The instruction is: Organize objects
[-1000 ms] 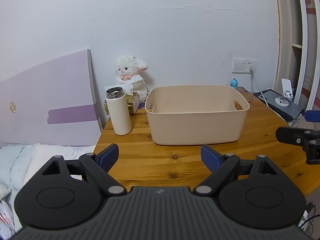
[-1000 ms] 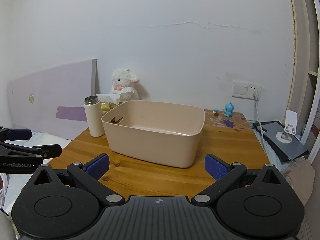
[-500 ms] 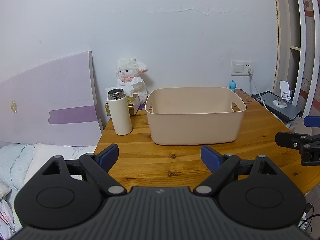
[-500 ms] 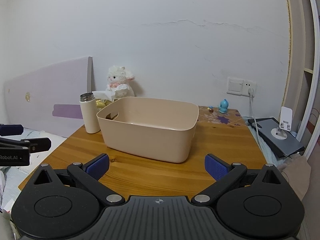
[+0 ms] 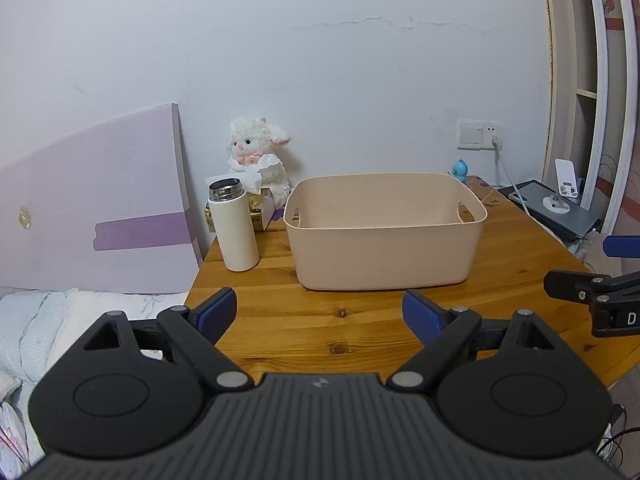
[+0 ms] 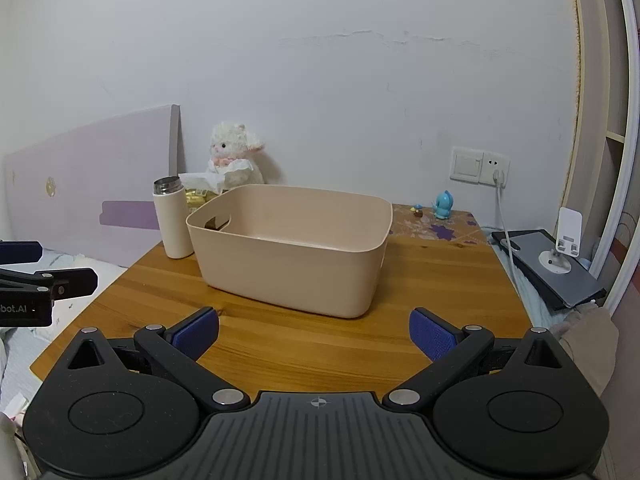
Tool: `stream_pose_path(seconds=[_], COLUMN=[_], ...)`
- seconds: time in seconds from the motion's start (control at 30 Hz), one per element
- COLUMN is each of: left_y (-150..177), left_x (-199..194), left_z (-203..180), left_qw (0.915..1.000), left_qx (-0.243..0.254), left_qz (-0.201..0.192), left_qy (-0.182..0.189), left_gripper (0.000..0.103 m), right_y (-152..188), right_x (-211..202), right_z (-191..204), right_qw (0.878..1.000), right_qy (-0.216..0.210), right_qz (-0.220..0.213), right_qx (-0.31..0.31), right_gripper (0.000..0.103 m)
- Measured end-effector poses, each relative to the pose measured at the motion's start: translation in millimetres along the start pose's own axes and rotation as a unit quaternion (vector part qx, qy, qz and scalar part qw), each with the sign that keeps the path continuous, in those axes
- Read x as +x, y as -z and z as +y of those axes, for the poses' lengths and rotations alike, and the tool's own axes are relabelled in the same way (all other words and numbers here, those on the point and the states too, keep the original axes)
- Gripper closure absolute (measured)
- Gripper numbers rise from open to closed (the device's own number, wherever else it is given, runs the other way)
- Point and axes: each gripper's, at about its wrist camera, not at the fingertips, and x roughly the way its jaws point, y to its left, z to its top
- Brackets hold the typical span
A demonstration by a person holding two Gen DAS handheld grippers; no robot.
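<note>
Inspector: Both viewpoints have drawn back from the wooden table (image 5: 360, 320) since the earlier frames; nothing on it has shifted.

Clerk: Left to right?

Inspector: White cylindrical steel-rimmed flask (image 5: 234, 230), then white plush lamb (image 5: 258, 160) behind it, then beige plastic storage bin (image 5: 384, 232) mid-table.

Clerk: Tongs?

Inspector: Left gripper (image 5: 318, 312) and right gripper (image 6: 314, 334) both spread wide, holding nothing, short of the bin.

Wood, plastic, metal and plush

The surface (image 5: 360, 320) is glossy, knotted wood; the bin (image 5: 384, 248) smooth matt beige plastic; the flask (image 5: 234, 232) matt white with a shiny metal rim; the lamb toy (image 5: 256, 156) fluffy white plush.
</note>
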Motion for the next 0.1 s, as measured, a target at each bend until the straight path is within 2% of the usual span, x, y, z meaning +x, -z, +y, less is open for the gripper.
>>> stream_pose_path(seconds=[0.1], left_y=[0.0], left_x=[1.5], left_z=[0.1], left_qw=[1.0], left_qx=[-0.002], left_qz=[0.002], left_qy=[0.001], left_gripper=[0.012], right_y=[0.9], right_x=[3.5], right_z=[-1.2], right_qw=[1.0], right_qy=[0.0], right_qz=[0.005], right_qx=[-0.001], right_gripper=[0.0])
